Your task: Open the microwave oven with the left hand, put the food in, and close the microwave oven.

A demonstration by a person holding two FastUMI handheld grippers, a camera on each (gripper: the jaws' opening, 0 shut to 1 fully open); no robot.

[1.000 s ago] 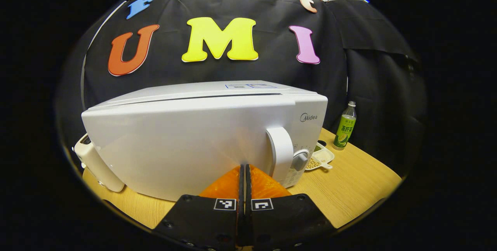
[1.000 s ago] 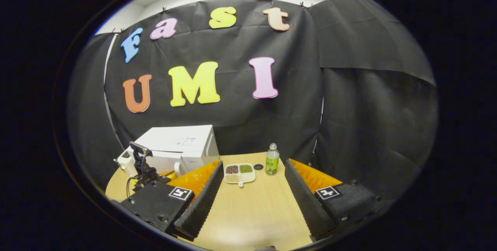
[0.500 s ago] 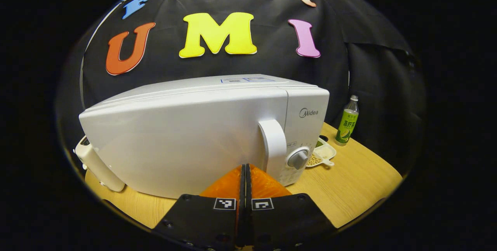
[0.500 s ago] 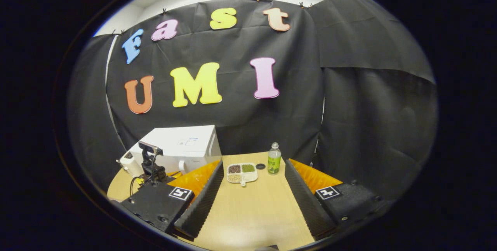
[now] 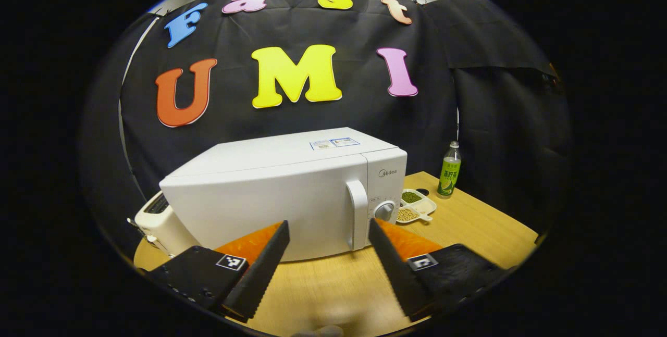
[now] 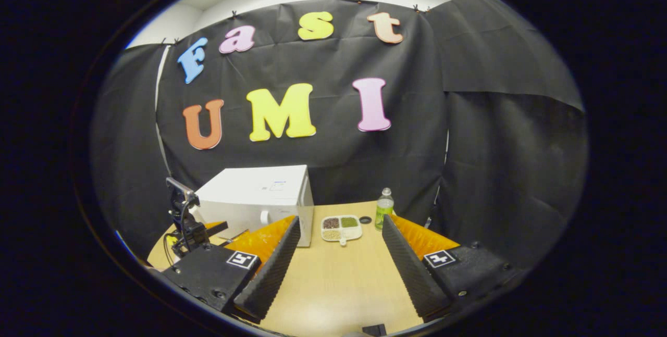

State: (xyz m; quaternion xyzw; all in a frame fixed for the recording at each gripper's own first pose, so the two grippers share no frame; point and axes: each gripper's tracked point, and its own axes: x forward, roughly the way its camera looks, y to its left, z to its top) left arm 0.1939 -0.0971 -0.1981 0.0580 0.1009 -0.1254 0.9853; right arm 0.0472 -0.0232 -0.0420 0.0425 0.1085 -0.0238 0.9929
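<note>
- Microwave oven point(image 5: 284, 191): white, door shut, standing on the wooden tabletop point(image 5: 469, 227); its vertical door handle point(image 5: 358, 221) sits beside the control dial point(image 5: 384, 211).
- Left claw point(image 5: 327, 253): fingers spread wide, holding nothing, just in front of the microwave oven door, clear of the handle.
- Food tray point(image 6: 342, 227): white, divided, filled with beans and grains, on the tabletop right of the microwave oven, apart from both claws.
- Right claw point(image 6: 336, 253): fingers spread, empty, above the tabletop, the food tray ahead between its fingers.
- Green bottle point(image 6: 384, 209): upright, right of the microwave oven, past the tray.
- Toaster point(image 5: 159, 222): white, left of the microwave oven.
</note>
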